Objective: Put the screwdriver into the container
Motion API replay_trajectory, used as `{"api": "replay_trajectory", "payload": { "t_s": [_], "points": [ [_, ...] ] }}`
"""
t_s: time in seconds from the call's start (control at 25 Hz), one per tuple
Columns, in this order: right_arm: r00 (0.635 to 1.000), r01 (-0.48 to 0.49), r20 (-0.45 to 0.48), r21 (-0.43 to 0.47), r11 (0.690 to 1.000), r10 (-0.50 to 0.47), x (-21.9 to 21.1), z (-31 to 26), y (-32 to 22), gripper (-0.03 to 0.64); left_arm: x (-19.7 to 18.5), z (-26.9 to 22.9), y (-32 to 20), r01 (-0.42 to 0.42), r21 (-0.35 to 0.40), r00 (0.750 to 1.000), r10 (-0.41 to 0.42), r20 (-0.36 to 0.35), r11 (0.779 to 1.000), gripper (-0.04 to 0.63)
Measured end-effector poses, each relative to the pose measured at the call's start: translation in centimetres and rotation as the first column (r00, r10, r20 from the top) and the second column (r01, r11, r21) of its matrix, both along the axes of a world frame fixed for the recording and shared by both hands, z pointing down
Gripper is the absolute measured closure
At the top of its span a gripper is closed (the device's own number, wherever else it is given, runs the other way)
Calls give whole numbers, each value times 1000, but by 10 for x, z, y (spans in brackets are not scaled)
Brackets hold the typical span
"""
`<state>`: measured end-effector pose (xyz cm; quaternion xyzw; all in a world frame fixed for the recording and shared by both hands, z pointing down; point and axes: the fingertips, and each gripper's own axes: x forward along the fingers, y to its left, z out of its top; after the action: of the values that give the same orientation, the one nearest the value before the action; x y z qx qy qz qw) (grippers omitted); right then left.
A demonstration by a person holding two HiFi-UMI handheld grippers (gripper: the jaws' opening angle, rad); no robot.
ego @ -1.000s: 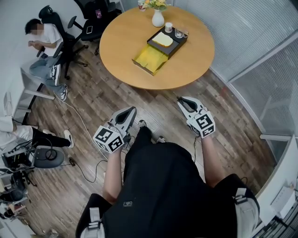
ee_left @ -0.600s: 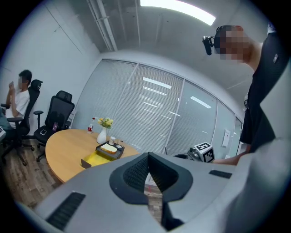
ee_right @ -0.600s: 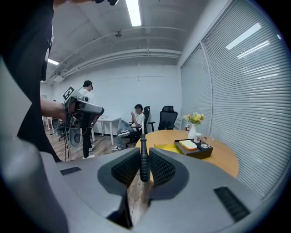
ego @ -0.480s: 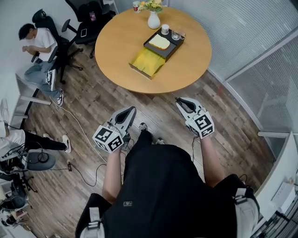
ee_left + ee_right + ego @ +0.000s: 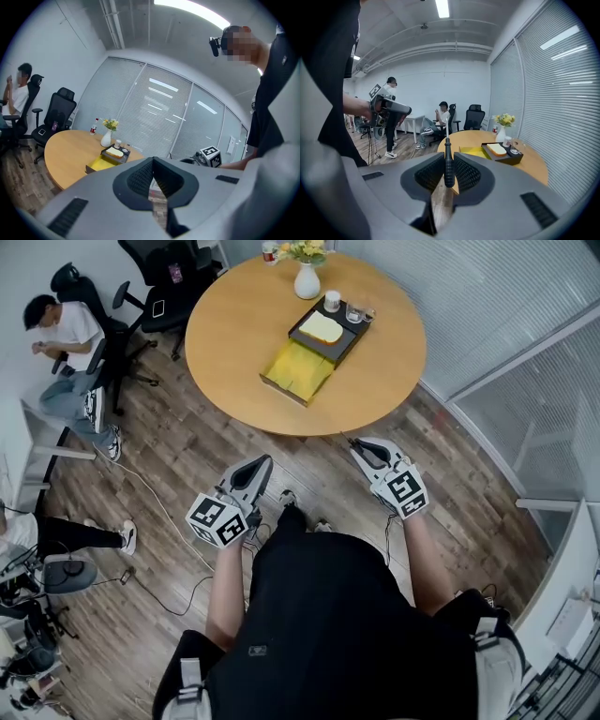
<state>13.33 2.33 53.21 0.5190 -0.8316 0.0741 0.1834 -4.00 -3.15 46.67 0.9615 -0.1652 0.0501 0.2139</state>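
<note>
The right gripper (image 5: 364,448), clenched on the upright screwdriver (image 5: 448,164), has the yellow container (image 5: 298,367) at eleven o'clock on the surface (image 5: 234,324)

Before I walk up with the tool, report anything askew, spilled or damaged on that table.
Nothing spilled or damaged. The yellow tray juts out of the black box toward the edge of the round table, probably open on purpose.

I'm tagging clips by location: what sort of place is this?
Probably an office meeting room: a round wooden table, black swivel chairs beside it, and glass partition walls with blinds.
</note>
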Motion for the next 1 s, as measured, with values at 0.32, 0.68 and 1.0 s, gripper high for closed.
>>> {"api": "replay_trajectory", "payload": {
  "t_s": [0.32,0.68,1.0],
  "points": [
    [1000,-8,-30,-51,999,7,-13,14,-37,561,-10,6,-47,-17,-20,1000,17,-2,1000,591],
    [998,-47,-47,-64,997,44,-25,17,-74,561,-7,13,-92,-81,-30,997,81,-8,996,591],
    [993,-109,-61,-74,991,105,-26,22,-95,561,-3,18,-121,-152,-31,988,152,-17,988,591]
  ]
}}
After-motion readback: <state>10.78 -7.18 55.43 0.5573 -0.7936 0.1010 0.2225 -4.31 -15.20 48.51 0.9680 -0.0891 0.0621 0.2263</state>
